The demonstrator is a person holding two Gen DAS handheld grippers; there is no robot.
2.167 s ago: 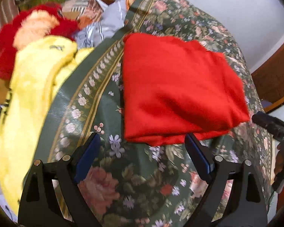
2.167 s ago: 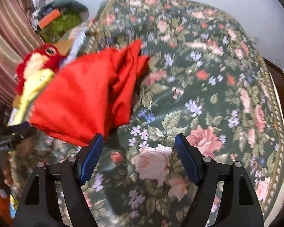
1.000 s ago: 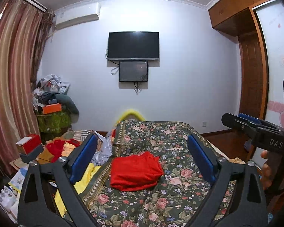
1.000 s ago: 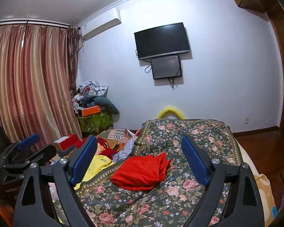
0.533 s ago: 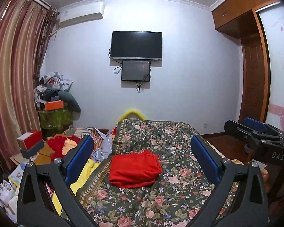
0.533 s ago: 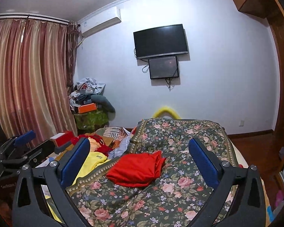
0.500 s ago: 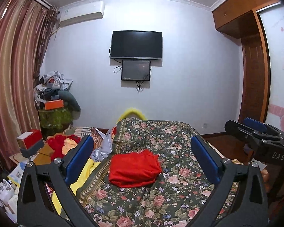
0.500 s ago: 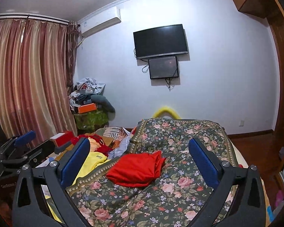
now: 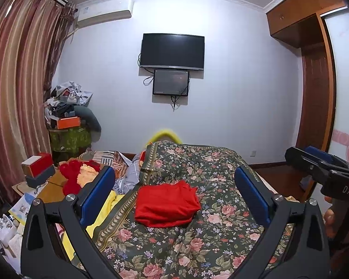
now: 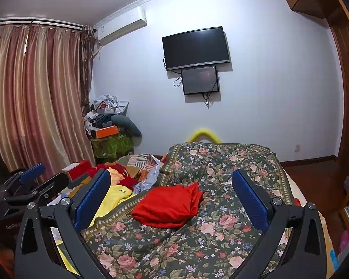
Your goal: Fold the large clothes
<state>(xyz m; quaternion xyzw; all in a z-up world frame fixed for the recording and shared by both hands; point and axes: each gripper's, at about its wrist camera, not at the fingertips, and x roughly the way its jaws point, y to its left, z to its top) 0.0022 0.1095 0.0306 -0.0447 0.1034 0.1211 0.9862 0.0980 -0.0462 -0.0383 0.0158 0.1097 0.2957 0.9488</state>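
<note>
Pulled back and raised from red garment (image 9: 167, 205), now folded on floral bedspread (image 9: 221, 211). Left gripper (image 9: 174, 197) and right gripper (image 10: 171, 200) spread wide, empty. Fold looks done.

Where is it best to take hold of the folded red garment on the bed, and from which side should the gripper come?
Probably the near edge of the folded red garment, approached low from the front. There the layers form one thick rounded fold toward the cameras, while the far right corner looks loose. Both the left gripper and right gripper are open and empty.
</note>
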